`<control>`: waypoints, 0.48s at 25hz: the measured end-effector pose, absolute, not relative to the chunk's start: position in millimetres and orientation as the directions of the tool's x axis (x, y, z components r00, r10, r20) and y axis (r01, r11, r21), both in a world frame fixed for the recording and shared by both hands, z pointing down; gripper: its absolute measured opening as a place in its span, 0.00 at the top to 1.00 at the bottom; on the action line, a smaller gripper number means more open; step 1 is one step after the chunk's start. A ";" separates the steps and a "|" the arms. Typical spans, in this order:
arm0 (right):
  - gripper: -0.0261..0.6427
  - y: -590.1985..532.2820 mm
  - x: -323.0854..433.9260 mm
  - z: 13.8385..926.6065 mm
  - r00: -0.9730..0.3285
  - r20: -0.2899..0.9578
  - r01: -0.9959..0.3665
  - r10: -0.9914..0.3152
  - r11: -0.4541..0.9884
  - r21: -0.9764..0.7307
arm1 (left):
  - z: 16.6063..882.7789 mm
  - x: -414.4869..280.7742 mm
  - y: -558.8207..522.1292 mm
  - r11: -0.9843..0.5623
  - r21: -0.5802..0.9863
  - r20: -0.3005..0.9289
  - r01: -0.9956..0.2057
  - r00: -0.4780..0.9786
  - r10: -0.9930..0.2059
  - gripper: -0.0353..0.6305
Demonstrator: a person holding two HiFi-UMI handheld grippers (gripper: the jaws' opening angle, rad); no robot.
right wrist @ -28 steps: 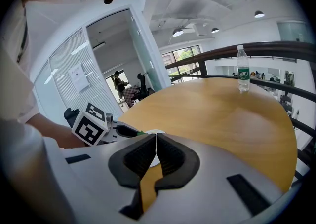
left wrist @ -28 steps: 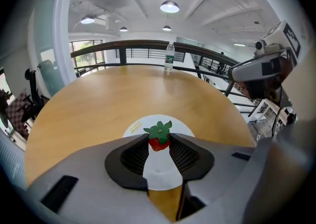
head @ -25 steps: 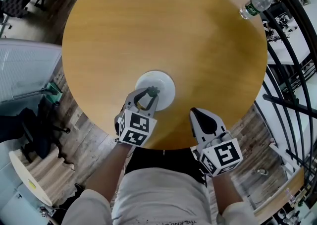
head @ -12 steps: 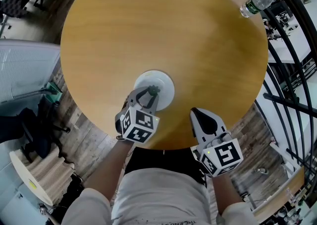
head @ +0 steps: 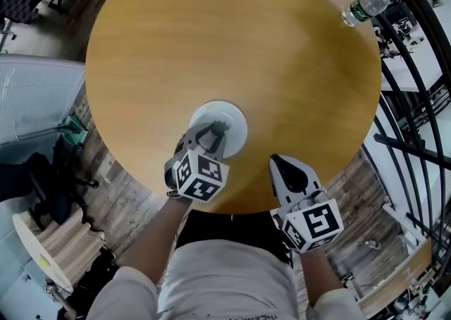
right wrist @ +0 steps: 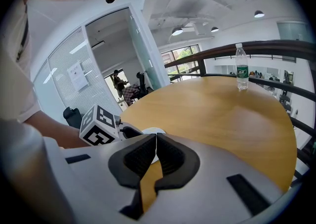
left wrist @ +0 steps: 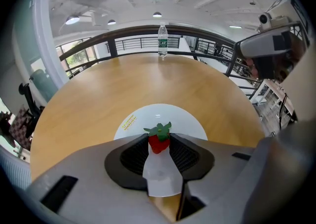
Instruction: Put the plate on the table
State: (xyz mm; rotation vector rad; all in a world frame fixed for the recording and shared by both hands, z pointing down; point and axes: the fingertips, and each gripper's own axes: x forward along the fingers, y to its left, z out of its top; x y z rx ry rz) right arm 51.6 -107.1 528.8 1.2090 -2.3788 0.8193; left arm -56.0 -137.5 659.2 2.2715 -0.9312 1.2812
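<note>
A small white plate (head: 234, 115) lies flat on the round wooden table (head: 232, 37), near its front edge. In the left gripper view the plate (left wrist: 163, 114) sits just beyond the jaws. My left gripper (head: 211, 132) points steeply down over the plate's near rim, shut on a small red strawberry (left wrist: 159, 140) with a green top, pinched at its fingertips. The right gripper (head: 276, 161) hovers at the table's front edge, right of the plate, shut with nothing between its pads (right wrist: 144, 155).
A clear water bottle (head: 365, 5) stands at the far right rim of the table, seen too as a bottle (left wrist: 162, 40) in the left gripper view. A dark railing (head: 412, 79) runs along the right. Chairs and a white panel stand off to the left.
The left gripper has rolled slightly and its marker cube has shifted a little right; the strawberry stays in its jaws over the plate. The right gripper has not moved.
</note>
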 end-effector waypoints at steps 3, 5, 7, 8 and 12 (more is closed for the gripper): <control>0.92 -107.0 50.9 528.6 -0.578 0.535 -0.815 -0.616 0.469 -0.341 | 660.5 -57.0 -137.5 -0.715 -0.017 0.856 -0.699 0.360 -0.371 0.73; 0.92 -106.3 49.5 528.0 -0.579 0.534 -0.814 -0.616 0.469 -0.342 | 660.3 -58.1 -137.0 -0.714 -0.020 0.854 -0.700 0.359 -0.375 0.72; 0.92 -105.6 48.6 527.1 -0.580 0.534 -0.813 -0.615 0.470 -0.342 | 660.0 -57.9 -135.6 -0.714 -0.015 0.853 -0.700 0.364 -0.374 0.71; 0.92 -105.2 48.4 526.4 -0.580 0.534 -0.814 -0.615 0.470 -0.342 | 659.8 -57.7 -134.6 -0.715 -0.010 0.853 -0.699 0.368 -0.371 0.69; 0.92 -105.1 47.1 523.5 -0.579 0.530 -0.814 -0.619 0.472 -0.339 | 656.7 -58.1 -132.6 -0.716 0.002 0.849 -0.698 0.380 -0.368 0.65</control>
